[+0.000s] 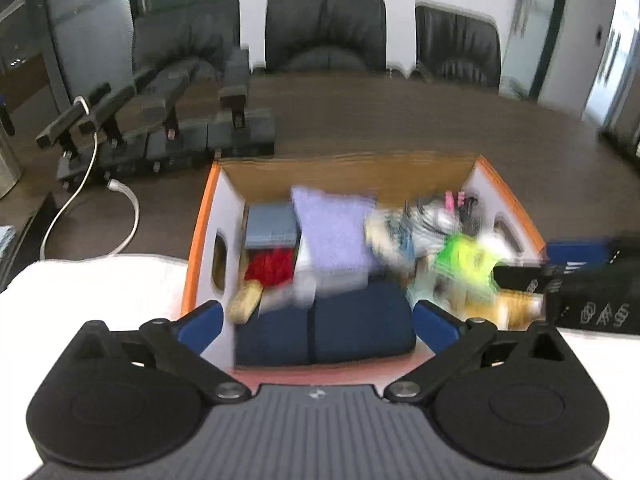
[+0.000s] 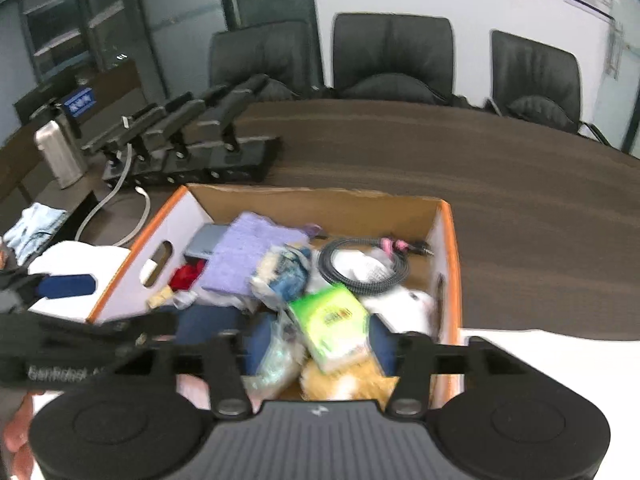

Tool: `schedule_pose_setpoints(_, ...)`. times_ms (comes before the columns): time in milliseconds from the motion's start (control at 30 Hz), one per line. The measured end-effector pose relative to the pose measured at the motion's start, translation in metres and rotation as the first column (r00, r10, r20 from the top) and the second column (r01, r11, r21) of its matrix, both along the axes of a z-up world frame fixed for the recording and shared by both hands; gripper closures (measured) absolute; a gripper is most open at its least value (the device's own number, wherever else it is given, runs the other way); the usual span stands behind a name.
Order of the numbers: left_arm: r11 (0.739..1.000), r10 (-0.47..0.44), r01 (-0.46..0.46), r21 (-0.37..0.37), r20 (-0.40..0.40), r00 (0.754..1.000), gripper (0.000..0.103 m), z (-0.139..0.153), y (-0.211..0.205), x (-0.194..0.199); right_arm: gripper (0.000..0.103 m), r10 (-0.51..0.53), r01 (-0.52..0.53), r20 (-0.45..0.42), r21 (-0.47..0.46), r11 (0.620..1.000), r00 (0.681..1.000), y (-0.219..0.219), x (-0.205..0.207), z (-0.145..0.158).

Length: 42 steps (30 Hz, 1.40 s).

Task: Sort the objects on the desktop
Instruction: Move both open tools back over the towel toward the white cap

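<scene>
We see the cardboard box (image 1: 202, 216) with orange rims standing on the dark brown table (image 1: 400, 120), packed with mixed items. In the left wrist view, our left gripper (image 1: 316, 318) hangs over the near edge of the box with its jaws spread wide and nothing between them; the blue fingertips (image 1: 202, 320) flank a dark navy pouch (image 1: 324, 332) lying at the near end inside the box. Behind the pouch sit a lilac cloth (image 1: 332, 232), a grey-blue case (image 1: 272, 226) by the left wall, and a red item (image 1: 270, 266) below that case. The view is blurred, so the smaller pieces on the right side stay unclear.

In the right wrist view, our right gripper (image 2: 316, 348) also hovers above the near part of the box (image 2: 450, 248), jaws wide apart and holding nothing. Just beyond them lies a green packet (image 2: 332, 320), with a coiled black cable (image 2: 364, 264) toward the far right corner and the lilac cloth (image 2: 248, 252) to the left. A white sheet (image 2: 540, 360) covers the table beside the box. 3 black chairs (image 2: 394, 56) stand at the far side, and a row of black stands (image 2: 192, 140) sits left of the box.
</scene>
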<state>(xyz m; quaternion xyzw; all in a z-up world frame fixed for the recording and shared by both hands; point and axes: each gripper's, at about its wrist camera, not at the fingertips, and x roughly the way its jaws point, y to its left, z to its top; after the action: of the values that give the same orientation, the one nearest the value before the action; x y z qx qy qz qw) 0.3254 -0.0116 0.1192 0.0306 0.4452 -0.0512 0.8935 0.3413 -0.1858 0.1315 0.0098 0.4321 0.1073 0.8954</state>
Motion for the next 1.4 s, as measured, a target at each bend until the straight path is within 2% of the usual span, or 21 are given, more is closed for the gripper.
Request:
schedule_pose_setpoints(67, 1.0, 0.007, -0.007, 0.017, -0.011, 1.0, 0.0, 0.0, 0.002, -0.012, 0.036, -0.02, 0.02, 0.0, -0.016, 1.0, 1.0, -0.008, -0.009, 0.002)
schedule_pose_setpoints(167, 0.998, 0.056, -0.056, 0.025, 0.018, 0.998, 0.0, 0.004, 0.008, -0.036, 0.036, -0.053, 0.053, -0.005, 0.048, 0.997, 0.999, -0.028, -0.03, 0.003)
schedule_pose_setpoints(300, 0.995, 0.092, -0.094, 0.015, 0.103, 0.99, 0.0, 0.01, 0.01, -0.077, 0.035, -0.049, 0.046, 0.041, 0.064, 0.997, 0.998, -0.035, -0.071, 0.0)
schedule_pose_setpoints(400, 0.997, 0.073, -0.075, 0.008, 0.161, 0.984, 0.0, 0.01, 0.007, -0.115, 0.024, -0.037, 0.03, 0.09, 0.083, 0.996, 0.995, -0.035, -0.111, -0.007)
schedule_pose_setpoints(500, 0.998, 0.059, -0.065, 0.02, 0.214, 0.975, 0.0, 0.006, 0.003, -0.15, 0.023, -0.018, 0.006, 0.126, 0.099, 0.995, 0.992, -0.032, -0.151, -0.013)
schedule_pose_setpoints(567, 0.998, 0.059, -0.066, 0.018, 0.242, 0.968, 0.0, 0.001, 0.001, -0.176, 0.019, -0.019, 0.004, 0.159, 0.096, 0.995, 0.987, -0.03, -0.18, -0.017)
schedule_pose_setpoints(633, 0.999, 0.048, -0.046, -0.015, 0.258, 0.965, 0.0, -0.006, 0.002, -0.206, 0.001, -0.006, -0.014, 0.198, 0.099, 0.995, 0.98, -0.028, -0.21, -0.021)
schedule_pose_setpoints(667, 0.999, 0.04, -0.031, -0.037, 0.265, 0.964, 0.0, -0.01, 0.004, -0.22, 0.0, 0.009, -0.031, 0.215, 0.103, 0.994, 0.977, -0.027, -0.227, -0.023)
schedule_pose_setpoints(767, 0.998, 0.009, 0.007, -0.06, 0.266, 0.964, 0.0, -0.028, 0.006, -0.259, 0.0, 0.049, -0.074, 0.239, 0.099, 0.992, 0.97, -0.025, -0.266, -0.035)
schedule_pose_setpoints(833, 0.998, -0.002, 0.021, -0.062, 0.283, 0.959, 0.0, -0.039, 0.009, -0.284, 0.0, 0.042, -0.065, 0.242, 0.089, 0.994, 0.969, -0.025, -0.289, -0.044)
schedule_pose_setpoints(1000, 0.995, 0.036, -0.006, -0.095, 0.309, 0.95, 0.0, -0.067, 0.02, -0.335, 0.0, 0.015, -0.036, 0.26, 0.075, 0.997, 0.965, -0.023, -0.344, -0.07)
schedule_pose_setpoints(1100, 0.992, 0.071, -0.036, -0.124, 0.289, 0.955, 0.0, -0.087, 0.025, -0.351, 0.0, -0.001, -0.014, 0.293, 0.049, 0.999, 0.956, -0.021, -0.373, -0.083)
schedule_pose_setpoints(1233, 0.985, 0.1, -0.065, -0.158, 0.231, 0.968, 0.0, -0.107, 0.03, -0.361, 0.0, -0.022, -0.008, 0.293, 0.101, 0.995, 0.956, -0.024, -0.397, -0.103)
schedule_pose_setpoints(1400, 0.991, 0.097, -0.071, -0.111, 0.247, 0.964, 0.0, -0.113, 0.023, -0.368, 0.0, -0.016, -0.011, 0.275, 0.095, 0.995, 0.961, -0.024, -0.403, -0.116)
